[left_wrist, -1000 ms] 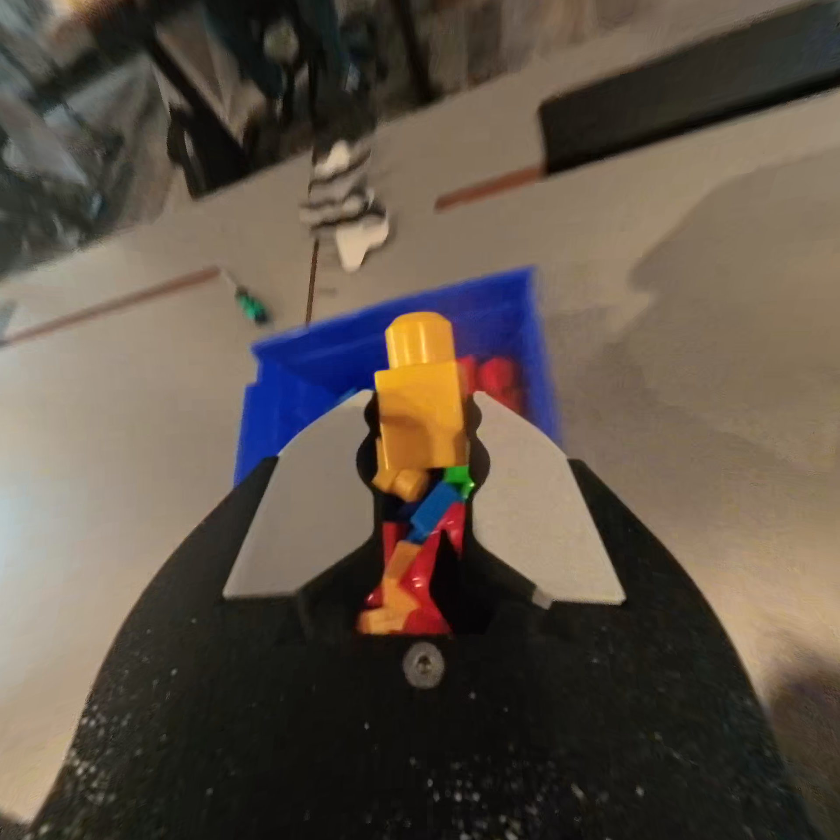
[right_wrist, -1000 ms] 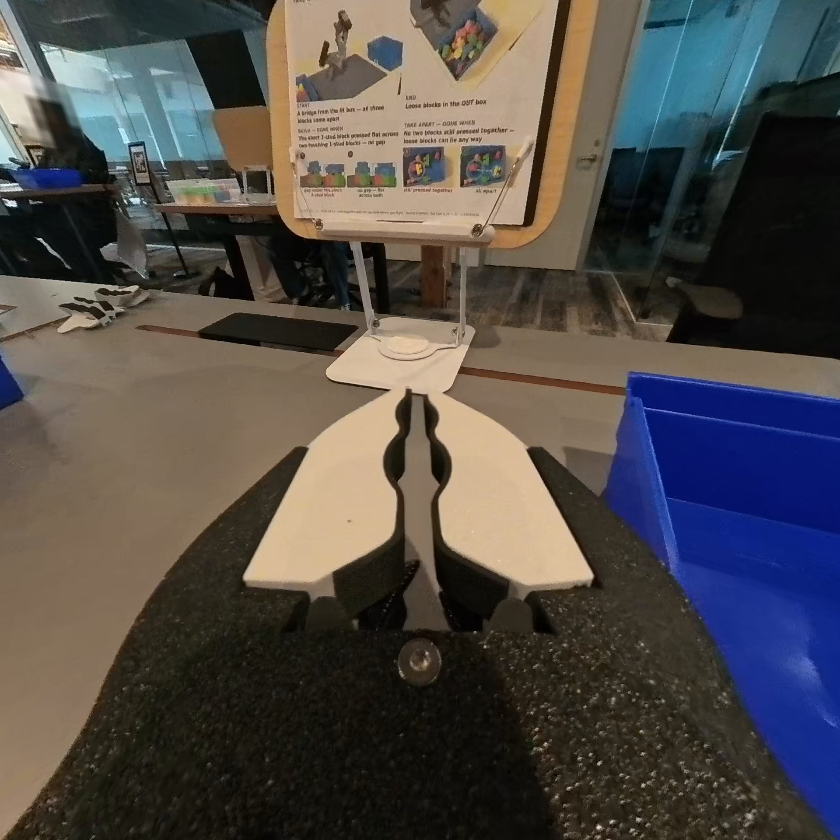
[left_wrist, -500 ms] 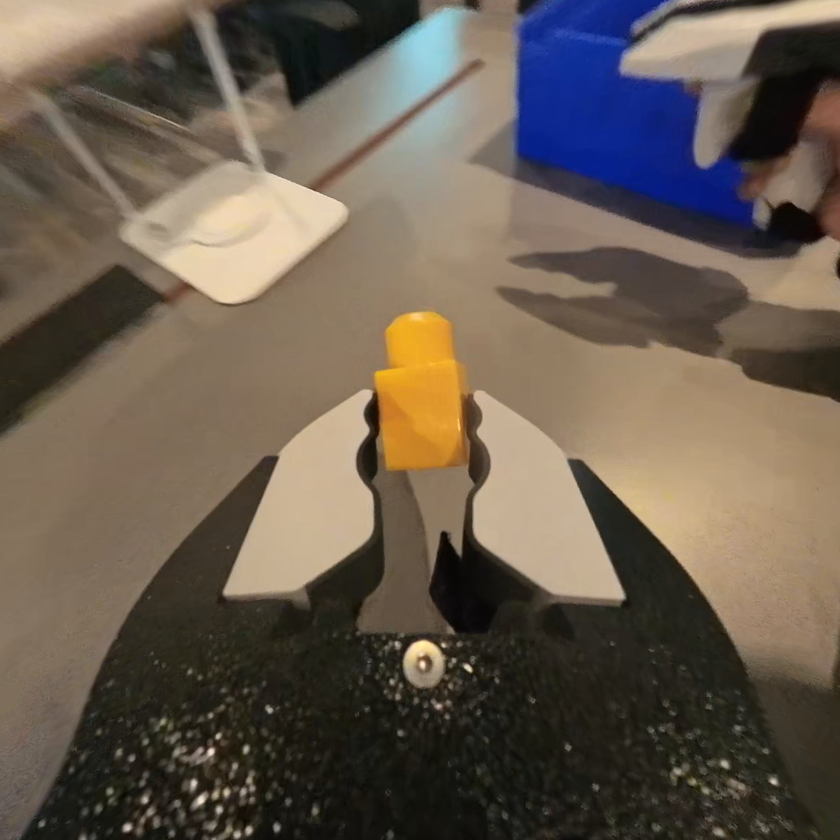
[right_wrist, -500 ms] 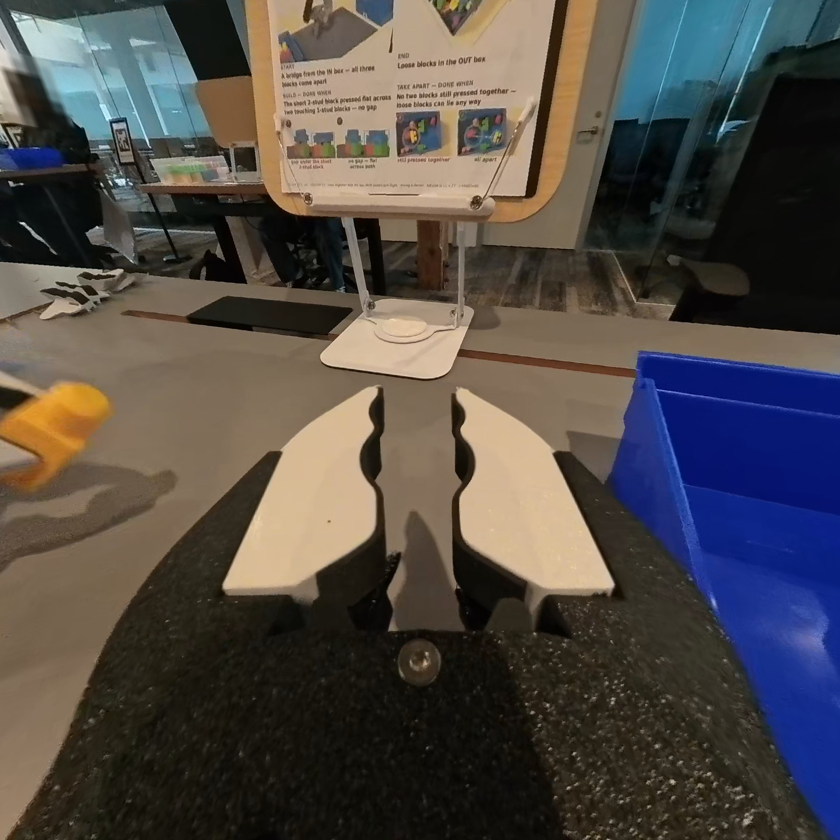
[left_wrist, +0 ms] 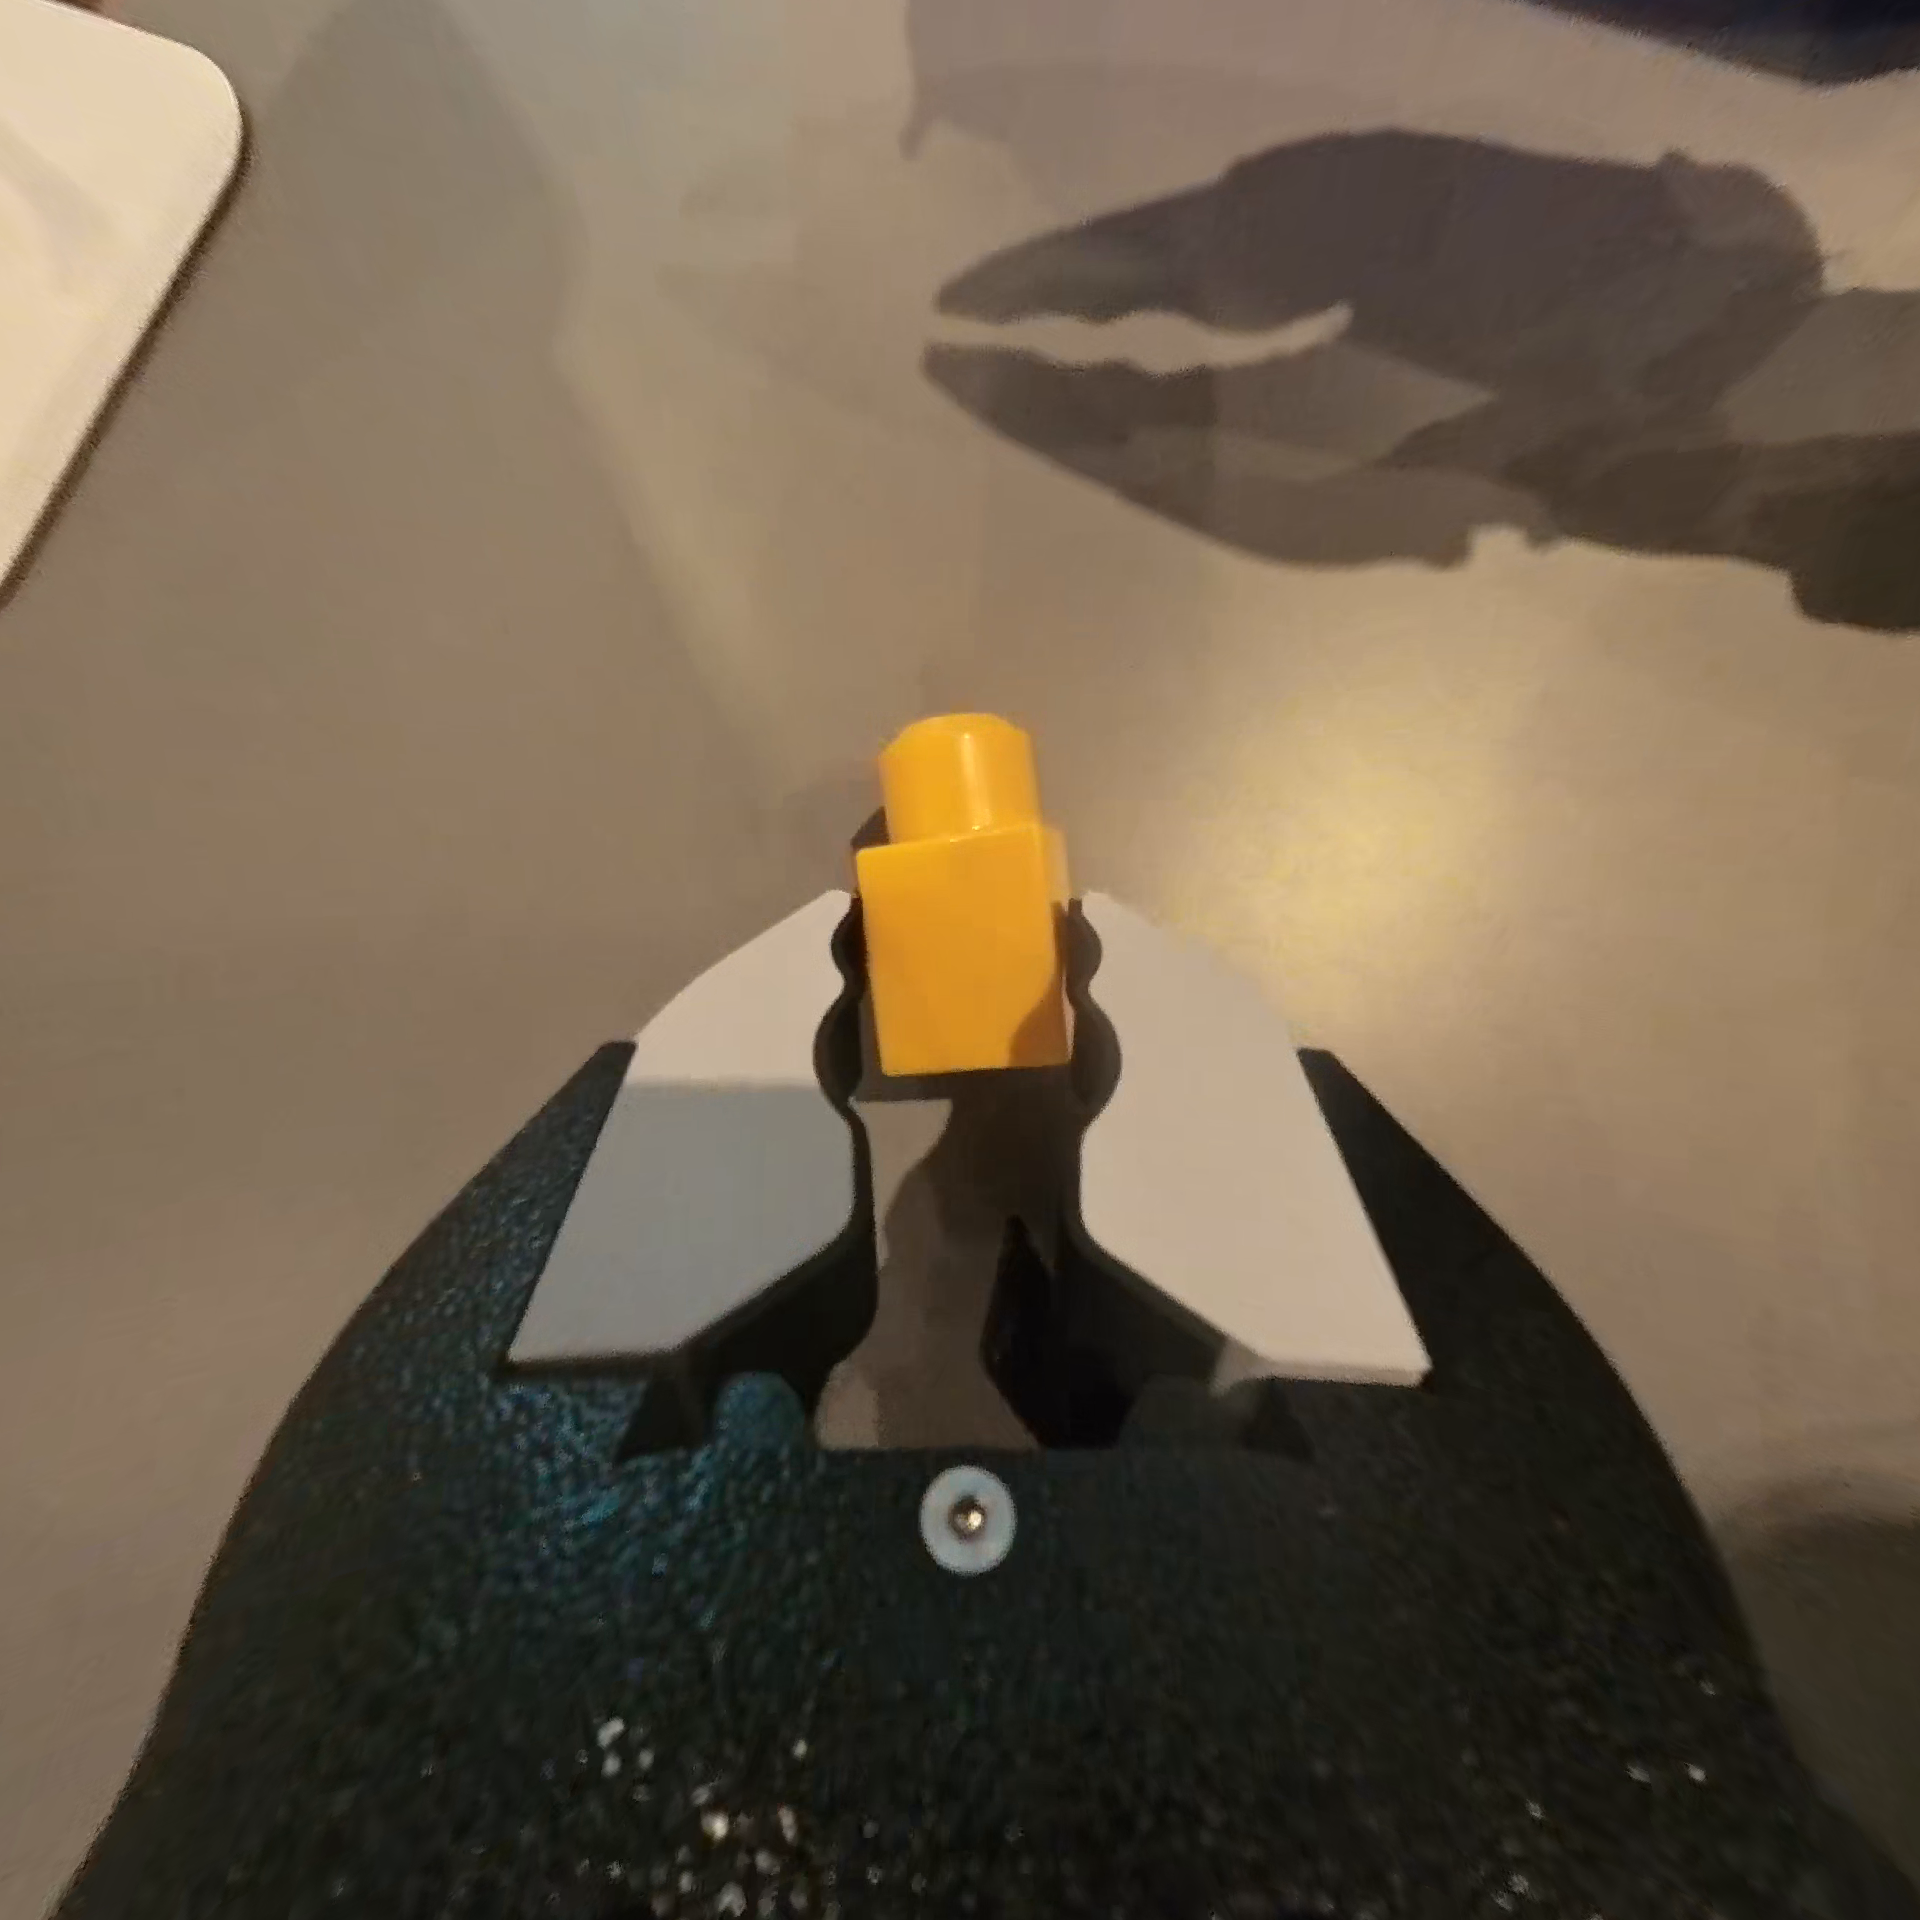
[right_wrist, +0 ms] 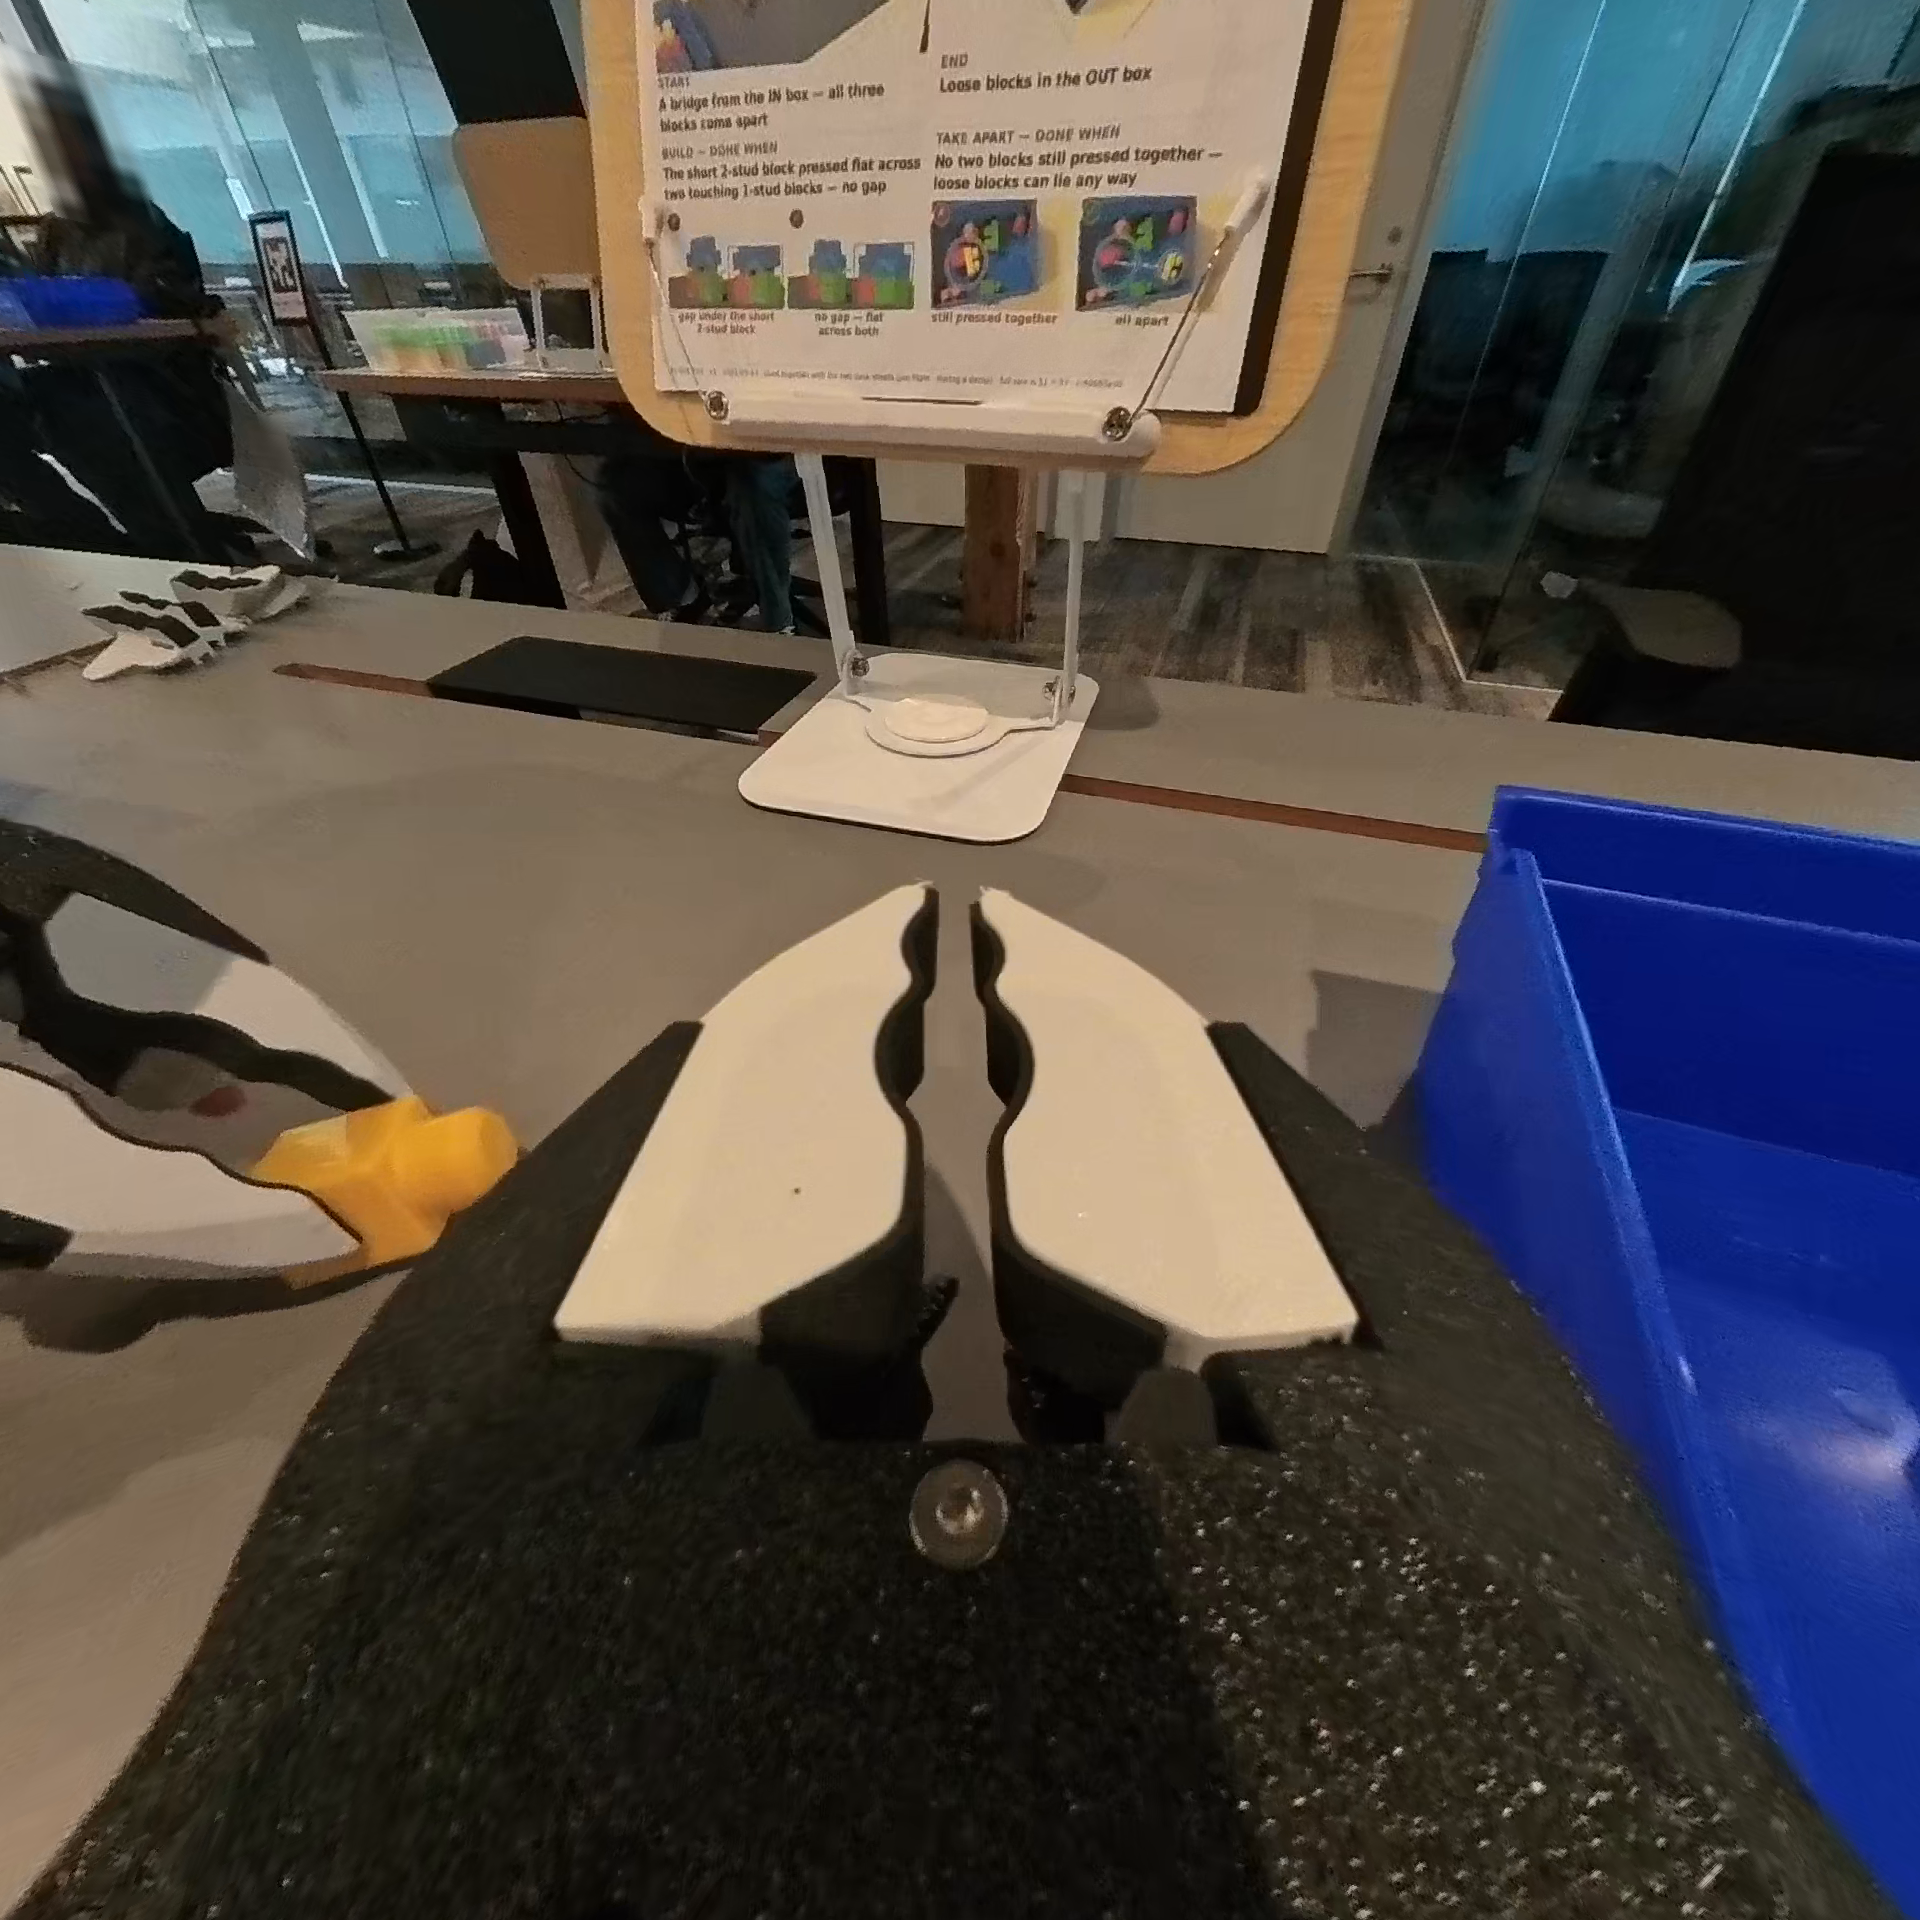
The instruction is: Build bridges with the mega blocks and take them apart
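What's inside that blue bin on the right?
The visible part of the blue bin shows only bare blue floor and walls, no blocks. Its right portion runs out of frame, so anything there is unseen.

- Ahead of you a white stand base (right_wrist: 914, 764) sits on the grey table (right_wrist: 520, 894), holding up a wooden-edged instruction board (right_wrist: 956, 208).
- Just left of the base you see a flat black pad (right_wrist: 623, 681).
- Far left on the table lie black-and-white striped gloves (right_wrist: 187, 618).
- Beyond the table you face glass partitions (right_wrist: 1558, 312) and another desk (right_wrist: 468, 390).
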The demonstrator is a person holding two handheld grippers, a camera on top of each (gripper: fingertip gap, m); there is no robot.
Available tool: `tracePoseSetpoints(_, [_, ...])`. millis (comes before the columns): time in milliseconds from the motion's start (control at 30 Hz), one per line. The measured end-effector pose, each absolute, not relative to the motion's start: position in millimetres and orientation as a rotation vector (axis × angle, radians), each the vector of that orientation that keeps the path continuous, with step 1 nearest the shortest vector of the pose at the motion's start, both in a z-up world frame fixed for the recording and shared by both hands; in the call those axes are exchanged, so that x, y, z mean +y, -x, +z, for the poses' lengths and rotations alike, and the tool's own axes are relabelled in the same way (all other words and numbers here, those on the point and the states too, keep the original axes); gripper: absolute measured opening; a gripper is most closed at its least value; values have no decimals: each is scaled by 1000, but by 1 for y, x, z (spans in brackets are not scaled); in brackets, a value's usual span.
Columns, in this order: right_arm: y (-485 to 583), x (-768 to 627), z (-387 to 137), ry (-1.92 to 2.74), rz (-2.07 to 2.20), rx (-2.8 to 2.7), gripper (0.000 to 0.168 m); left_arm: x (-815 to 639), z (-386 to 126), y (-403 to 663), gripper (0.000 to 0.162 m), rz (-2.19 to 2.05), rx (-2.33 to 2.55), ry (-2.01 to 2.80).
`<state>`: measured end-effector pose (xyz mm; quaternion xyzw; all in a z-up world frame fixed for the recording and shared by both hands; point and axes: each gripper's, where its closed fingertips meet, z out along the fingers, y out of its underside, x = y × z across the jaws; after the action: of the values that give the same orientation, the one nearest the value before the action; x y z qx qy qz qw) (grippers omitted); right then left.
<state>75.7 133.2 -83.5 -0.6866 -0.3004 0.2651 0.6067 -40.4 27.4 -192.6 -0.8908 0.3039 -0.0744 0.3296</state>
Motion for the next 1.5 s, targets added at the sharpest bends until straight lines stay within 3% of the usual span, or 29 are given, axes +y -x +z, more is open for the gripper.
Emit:
tracePoseSetpoints(333, [-75,133,-85,1589,604,-699,0,29,-196,41,36,-201,781,2351])
tracePoseSetpoints(533, [-73,133,-86,1591,608,-706,0,33,-185,53,80,-134,677,2301])
tracePoseSetpoints(667, [-72,132,-88,1593,608,-716,0,26,-157,80,96,-30,551,2181])
tracePoseSetpoints(767, [-71,132,-88,1592,611,-717,0,6,-124,108,94,22,427,2072])
tracePoseSetpoints(933, [-69,132,-90,1597,613,-727,0,-55,-49,164,67,45,179,1818])
tracePoseSetpoints(1033, [-69,132,-90,1596,613,-728,0,-100,-22,211,62,124,44,1778])
tracePoseSetpoints(1200, [-67,131,-90,1598,621,-729,0,-166,-16,294,69,381,-160,1865])
tracePoseSetpoints(1400, [-67,130,-90,1597,633,-730,0,-209,-54,352,84,467,-285,2099])
tracePoseSetpoints(1500, [-68,130,-88,1595,645,-719,0,-220,-70,368,78,456,-300,2172])
